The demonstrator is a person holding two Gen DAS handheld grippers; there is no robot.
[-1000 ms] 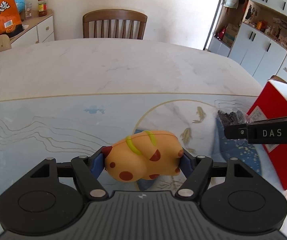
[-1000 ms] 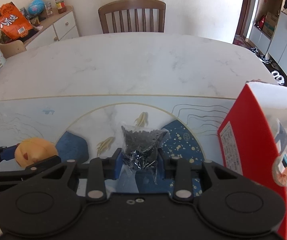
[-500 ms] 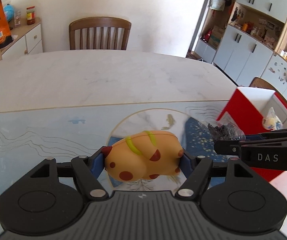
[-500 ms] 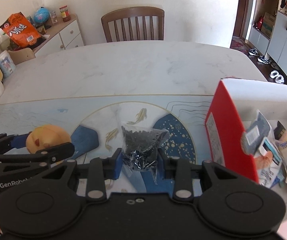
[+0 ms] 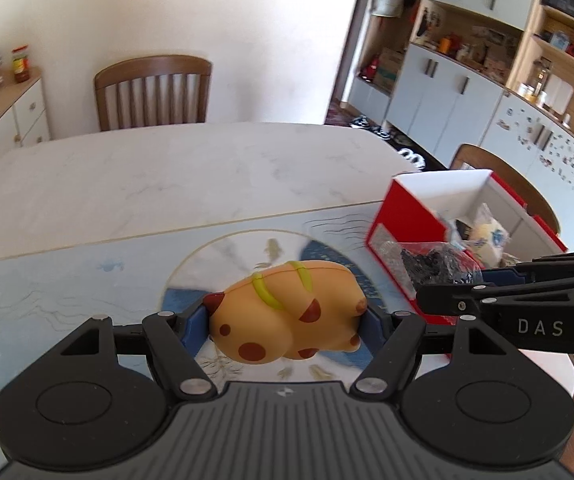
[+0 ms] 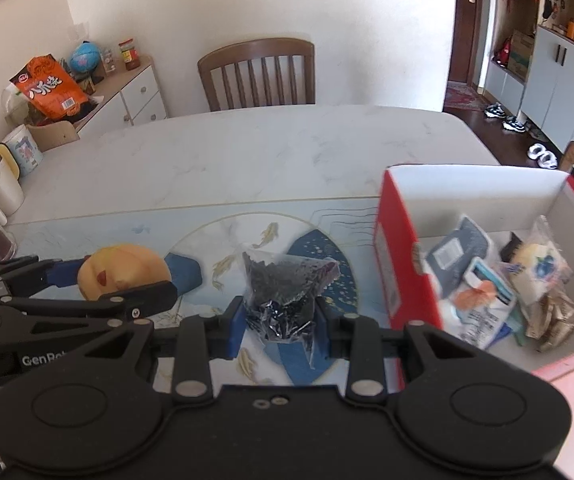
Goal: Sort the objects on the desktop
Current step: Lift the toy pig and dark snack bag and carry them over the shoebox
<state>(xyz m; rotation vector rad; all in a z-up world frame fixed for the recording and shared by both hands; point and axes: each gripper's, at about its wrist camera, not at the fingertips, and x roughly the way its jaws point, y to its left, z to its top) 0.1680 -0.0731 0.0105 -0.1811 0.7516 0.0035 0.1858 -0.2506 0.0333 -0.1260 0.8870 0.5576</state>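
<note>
Both tools are busy here. The left tool (image 5: 285,322) is clamped on a squishy orange spotted toy (image 5: 287,312), held up over the patterned mat (image 5: 67,280) on the surface (image 5: 167,176). The right tool (image 6: 281,326) pinches a clear bag of dark bits (image 6: 283,284), just beside the open red box (image 6: 403,264) that's already got snack packets (image 6: 483,292) in it.

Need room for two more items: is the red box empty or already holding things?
Already holding things. The red box is open-topped, with several packets lying on its floor; bare space remains near the back wall.
</note>
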